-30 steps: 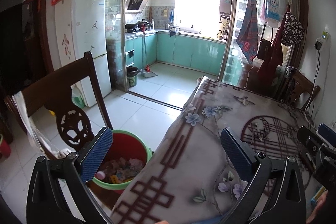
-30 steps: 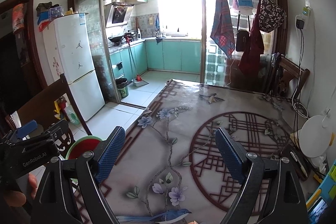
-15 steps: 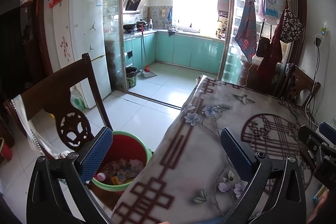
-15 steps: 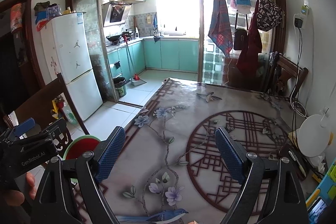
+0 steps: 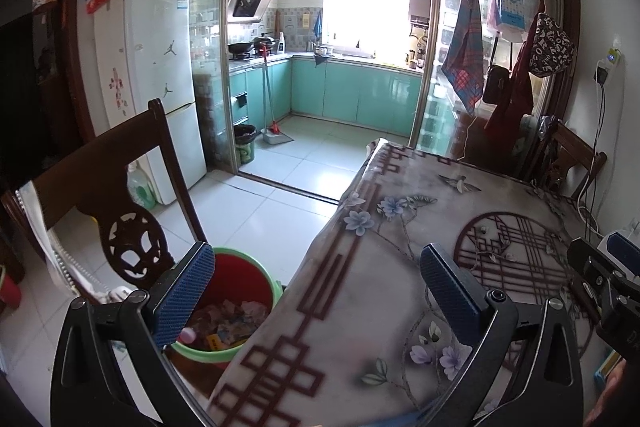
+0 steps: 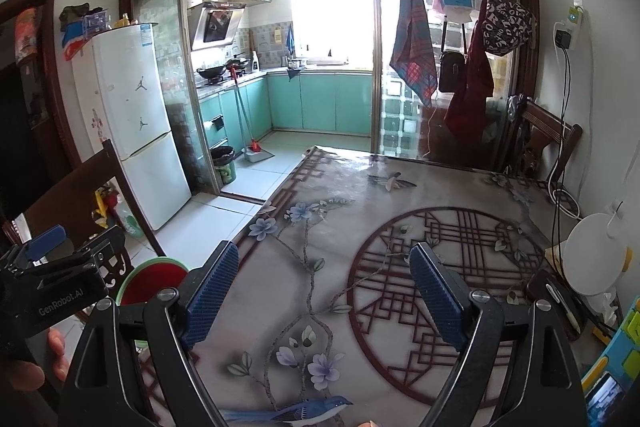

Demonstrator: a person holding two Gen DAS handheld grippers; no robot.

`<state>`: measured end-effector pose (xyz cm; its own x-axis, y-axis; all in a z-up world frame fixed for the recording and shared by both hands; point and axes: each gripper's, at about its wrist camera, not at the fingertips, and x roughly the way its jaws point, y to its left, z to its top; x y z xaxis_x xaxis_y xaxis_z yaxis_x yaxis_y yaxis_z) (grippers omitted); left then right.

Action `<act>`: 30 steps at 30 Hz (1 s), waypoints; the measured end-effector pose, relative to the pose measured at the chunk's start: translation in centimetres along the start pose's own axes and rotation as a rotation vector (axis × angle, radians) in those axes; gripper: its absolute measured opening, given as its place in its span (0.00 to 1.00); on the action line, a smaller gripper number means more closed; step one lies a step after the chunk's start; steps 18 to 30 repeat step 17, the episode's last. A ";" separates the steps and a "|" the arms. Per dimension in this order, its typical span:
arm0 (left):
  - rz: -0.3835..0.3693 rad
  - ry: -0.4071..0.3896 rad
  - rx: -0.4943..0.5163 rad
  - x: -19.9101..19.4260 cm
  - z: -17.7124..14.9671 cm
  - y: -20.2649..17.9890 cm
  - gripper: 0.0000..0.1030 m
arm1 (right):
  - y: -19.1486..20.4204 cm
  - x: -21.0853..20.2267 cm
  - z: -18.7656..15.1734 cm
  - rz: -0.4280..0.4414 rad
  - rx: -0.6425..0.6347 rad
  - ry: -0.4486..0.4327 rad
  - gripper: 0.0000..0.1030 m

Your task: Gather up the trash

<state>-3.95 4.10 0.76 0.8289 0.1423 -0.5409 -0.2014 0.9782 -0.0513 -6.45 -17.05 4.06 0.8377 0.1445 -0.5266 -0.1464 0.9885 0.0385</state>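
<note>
Since both sets of fingers stand wide apart with nothing between them, no grab is in progress. Left gripper (image 5: 316, 291) sits low centre in its view, straddling the surface (image 5: 360, 307) edge; right gripper (image 6: 324, 291) hangs over the patterned middle of the surface. Trash (image 5: 230, 319) is in the bucket (image 5: 276, 291), lower left of the left view, on the floor just beside the surface edge and behind the left finger; the right view shows only its rim, lower left. Contents look like crumpled paper and wrappers plus a small pink round item: probably light, soft, crushable, somewhat slippery if foil. Pinch a wrapper at a fold, gently. No loose scraps visible on the surface. Chair (image 5: 120, 187) crowds the bucket from the left, so approach looks tight.
</note>
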 end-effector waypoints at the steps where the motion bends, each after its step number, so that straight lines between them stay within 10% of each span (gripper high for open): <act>1: -0.001 0.001 0.001 0.0 0.0 0.0 1.00 | -0.1 0.0 0.0 -0.002 0.001 0.000 0.85; 30: -0.017 0.038 0.016 0.3 -0.7 -0.6 1.00 | -0.2 0.0 -0.3 -0.008 0.004 0.011 0.85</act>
